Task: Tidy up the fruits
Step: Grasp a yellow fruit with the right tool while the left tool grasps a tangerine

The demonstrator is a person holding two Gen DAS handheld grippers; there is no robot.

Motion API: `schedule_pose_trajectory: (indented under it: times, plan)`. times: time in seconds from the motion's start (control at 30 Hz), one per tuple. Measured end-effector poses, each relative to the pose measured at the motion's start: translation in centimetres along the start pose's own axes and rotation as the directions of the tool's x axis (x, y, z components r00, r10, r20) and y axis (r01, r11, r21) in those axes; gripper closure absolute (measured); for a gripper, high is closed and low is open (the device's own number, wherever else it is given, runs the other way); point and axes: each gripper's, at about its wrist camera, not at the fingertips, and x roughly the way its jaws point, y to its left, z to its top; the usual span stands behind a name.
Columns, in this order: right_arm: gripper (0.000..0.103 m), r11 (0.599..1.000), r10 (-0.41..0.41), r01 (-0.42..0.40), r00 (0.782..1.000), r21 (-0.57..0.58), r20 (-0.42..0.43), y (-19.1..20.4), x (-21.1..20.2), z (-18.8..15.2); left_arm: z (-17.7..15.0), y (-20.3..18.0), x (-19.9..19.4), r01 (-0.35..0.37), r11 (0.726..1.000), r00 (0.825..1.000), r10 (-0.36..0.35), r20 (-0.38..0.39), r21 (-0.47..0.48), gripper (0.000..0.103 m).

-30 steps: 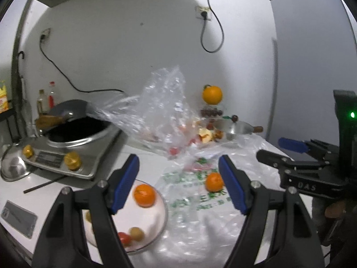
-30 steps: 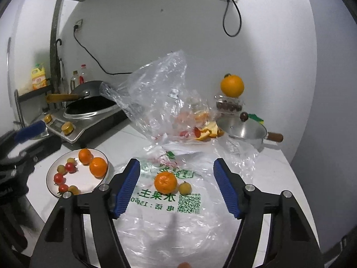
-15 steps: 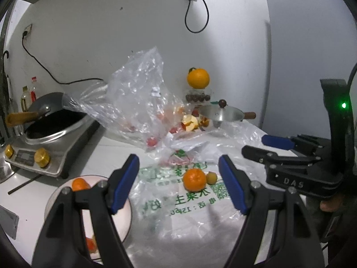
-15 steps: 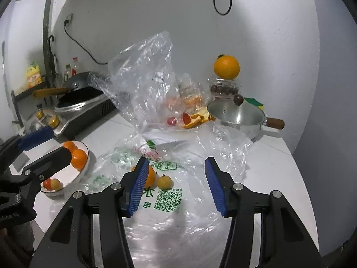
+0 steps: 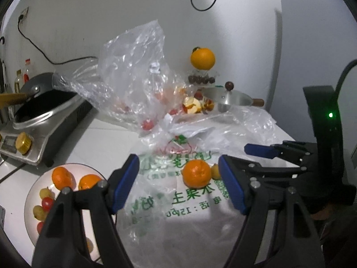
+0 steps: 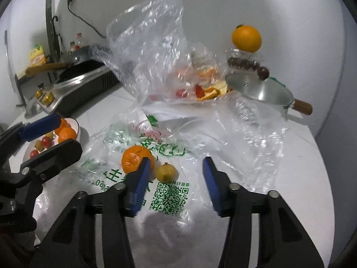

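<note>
A tangerine (image 5: 196, 177) and a small yellow fruit (image 5: 215, 172) lie on a flat printed plastic bag (image 5: 178, 214) on the white counter. My left gripper (image 5: 178, 185) is open, its blue pads either side of the tangerine in view, and not touching it. In the right wrist view the tangerine (image 6: 136, 158) sits by the left pad, and the small yellow fruit (image 6: 166, 172) lies just ahead between the fingers. My right gripper (image 6: 176, 185) is closing, its pads clear of the fruit. A white plate (image 5: 28, 212) at the left holds two tangerines and several small fruits.
A crumpled clear bag (image 5: 133, 71) with small red fruits stands behind, peels (image 5: 194, 105) beside it. A steel pan with lid (image 6: 261, 91) and a big orange (image 6: 246, 38) on a jar of dark fruit sit at the back right. A cooker with a wok (image 5: 40, 111) is left.
Both grippers have come forward and down toward the printed bag. The left view swung from the plate to the tangerine. The right jaws have narrowed around the small yellow fruit.
</note>
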Motion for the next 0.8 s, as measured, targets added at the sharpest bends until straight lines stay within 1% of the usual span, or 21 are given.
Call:
schedule_pose_trajectory:
  times: [0.2,0.27,0.33,0.5,0.57,0.7,0.8]
  plan:
    - [0.061,1.0,0.019,-0.02,0.998,-0.012,-0.06,0.1,2.4,0.1,-0.3,0.7,1.5,0.01,1.0,1.0,-0.011,-0.026,-0.018,0.029]
    - [0.066,1.0,0.023,-0.024,0.997,-0.014,-0.078,0.2,3.0,0.1,-0.3,0.8,1.9,0.014,1.0,0.999,-0.014,-0.036,-0.018,0.029]
    - [0.068,0.999,0.043,-0.043,0.995,-0.001,-0.092,0.1,3.6,0.1,-0.4,0.8,2.2,0.023,1.0,0.999,-0.023,-0.046,-0.016,0.029]
    - [0.07,0.998,0.055,-0.057,0.99,-0.005,-0.133,0.3,4.4,0.0,-0.4,0.5,2.4,0.036,0.999,0.998,-0.036,-0.055,0.002,0.029]
    - [0.075,0.998,0.06,-0.062,0.989,-0.007,-0.134,0.4,4.5,0.0,-0.4,0.4,2.7,0.036,0.999,0.997,-0.035,-0.064,0.004,0.029]
    - [0.076,0.997,0.07,-0.071,0.989,-0.009,-0.134,0.2,4.3,0.0,-0.3,0.1,3.1,0.038,0.999,0.996,-0.037,-0.078,0.022,0.029]
    - [0.076,0.998,0.065,-0.066,0.991,-0.003,-0.116,-0.2,3.6,0.0,-0.1,-0.4,3.5,0.04,0.999,0.995,-0.037,-0.09,0.037,0.029]
